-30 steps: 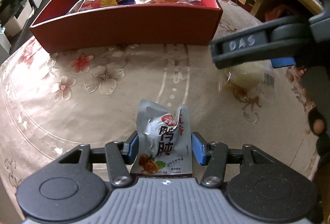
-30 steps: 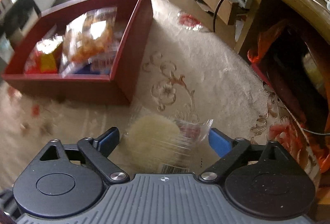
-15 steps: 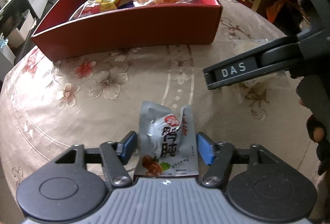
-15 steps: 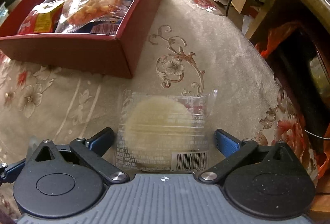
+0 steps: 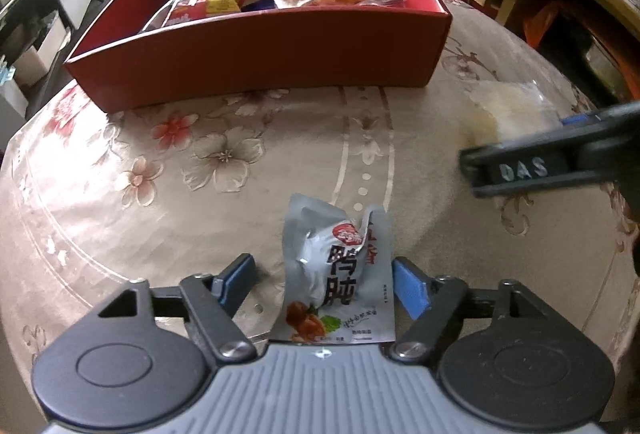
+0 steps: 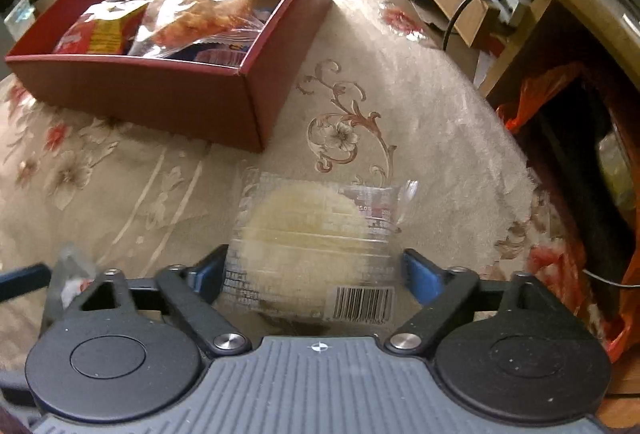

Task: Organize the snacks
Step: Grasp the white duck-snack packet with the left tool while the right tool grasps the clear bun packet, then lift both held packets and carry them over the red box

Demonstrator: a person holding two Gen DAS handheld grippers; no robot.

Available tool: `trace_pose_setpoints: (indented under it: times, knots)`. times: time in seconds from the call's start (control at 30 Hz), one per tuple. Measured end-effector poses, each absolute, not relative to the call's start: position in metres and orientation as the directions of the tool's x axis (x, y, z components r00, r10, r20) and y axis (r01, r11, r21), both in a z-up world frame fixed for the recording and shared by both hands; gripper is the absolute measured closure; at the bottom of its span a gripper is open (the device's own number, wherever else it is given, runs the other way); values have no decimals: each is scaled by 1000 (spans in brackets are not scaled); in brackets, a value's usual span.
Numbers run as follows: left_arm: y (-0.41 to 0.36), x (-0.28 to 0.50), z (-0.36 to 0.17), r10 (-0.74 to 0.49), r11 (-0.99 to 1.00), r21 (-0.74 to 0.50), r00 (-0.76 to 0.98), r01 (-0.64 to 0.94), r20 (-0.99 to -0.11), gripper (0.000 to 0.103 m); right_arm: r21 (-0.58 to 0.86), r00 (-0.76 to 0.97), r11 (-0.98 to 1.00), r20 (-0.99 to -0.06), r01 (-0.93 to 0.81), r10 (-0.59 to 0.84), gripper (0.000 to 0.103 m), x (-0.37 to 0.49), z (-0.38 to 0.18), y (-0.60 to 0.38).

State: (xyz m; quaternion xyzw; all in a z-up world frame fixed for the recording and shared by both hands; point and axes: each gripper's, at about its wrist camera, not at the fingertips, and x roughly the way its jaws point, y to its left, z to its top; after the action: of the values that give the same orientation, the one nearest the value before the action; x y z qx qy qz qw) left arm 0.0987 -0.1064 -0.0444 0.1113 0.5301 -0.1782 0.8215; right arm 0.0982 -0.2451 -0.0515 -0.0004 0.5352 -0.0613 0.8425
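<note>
Silver foil pouch [image 5: 338, 274] sits between the left gripper [image 5: 326, 284] fingers, the jaws open with a gap on its left side. Only the right view shows the barcode on the clear-wrapped pale cake [image 6: 308, 238]; the right gripper [image 6: 312, 272] has just been closing around it, contact unclear. One red box [image 5: 256, 52] on the floral tablecloth [image 5: 168, 170] holds at least three snack bags.

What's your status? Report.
Left gripper just opened, silver pouch loose between jaws. Right gripper closing around wrapped cake, not yet clamped. Nothing blocks red box.
</note>
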Motion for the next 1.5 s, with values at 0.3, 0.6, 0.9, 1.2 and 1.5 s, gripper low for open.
trace_pose_setpoints:
  times: [0.3,0.6,0.9,1.2,1.5]
  knots:
    - [-98,86,-40,-178,915,-24,349,403,-920,45,-69,424,996,-902,60,-88,25,73,-41,-239]
    - [-61,91,-31,-194,948,-82,355,306,-914,45,-53,434,999,-899,11,-52,25,44,-34,-218]
    - [-52,97,-39,-199,961,-114,338,254,-920,42,-49,419,999,-907,-9,-41,25,43,-38,-213]
    - [-74,97,-47,-128,965,-30,363,262,-923,26,-12,422,1000,-906,-7,-8,24,46,-35,-213]
    - [-42,98,-40,-154,981,-101,357,164,-921,48,-17,434,1000,-901,-25,-5,24,50,-32,-207]
